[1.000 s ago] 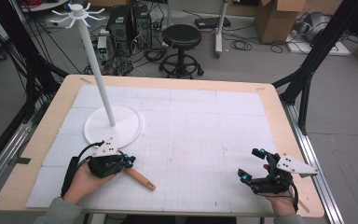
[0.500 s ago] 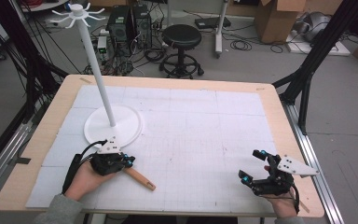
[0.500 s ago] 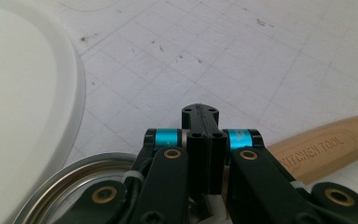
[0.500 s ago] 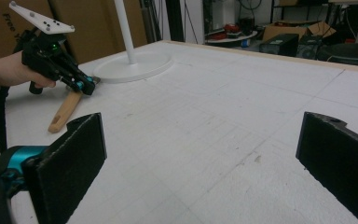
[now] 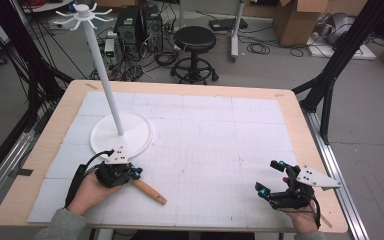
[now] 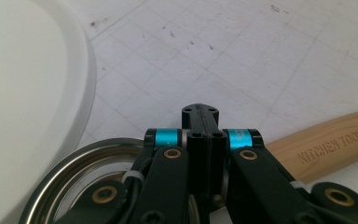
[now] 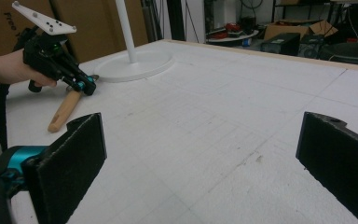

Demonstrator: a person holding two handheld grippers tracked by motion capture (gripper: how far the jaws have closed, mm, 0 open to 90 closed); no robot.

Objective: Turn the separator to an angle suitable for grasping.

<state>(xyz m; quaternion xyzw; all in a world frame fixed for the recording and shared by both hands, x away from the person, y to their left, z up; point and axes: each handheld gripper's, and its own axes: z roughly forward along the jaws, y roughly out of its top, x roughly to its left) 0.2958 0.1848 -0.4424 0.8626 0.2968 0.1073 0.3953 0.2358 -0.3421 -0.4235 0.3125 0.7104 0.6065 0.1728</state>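
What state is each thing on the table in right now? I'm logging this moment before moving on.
Left gripper: fingers shut, clamped on the kitchen tool where handle meets ring.
Right gripper: fingers wide open, holding nothing, low over the mat.
Kitchen tool: lying flat on the mat, wooden handle pointing away from the stand.
Hook stand: upright on its round base, hooks bare.

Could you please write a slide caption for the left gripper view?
Left tool shut over a wooden-handled kitchen utensil with a metal ring, beside the white stand base.
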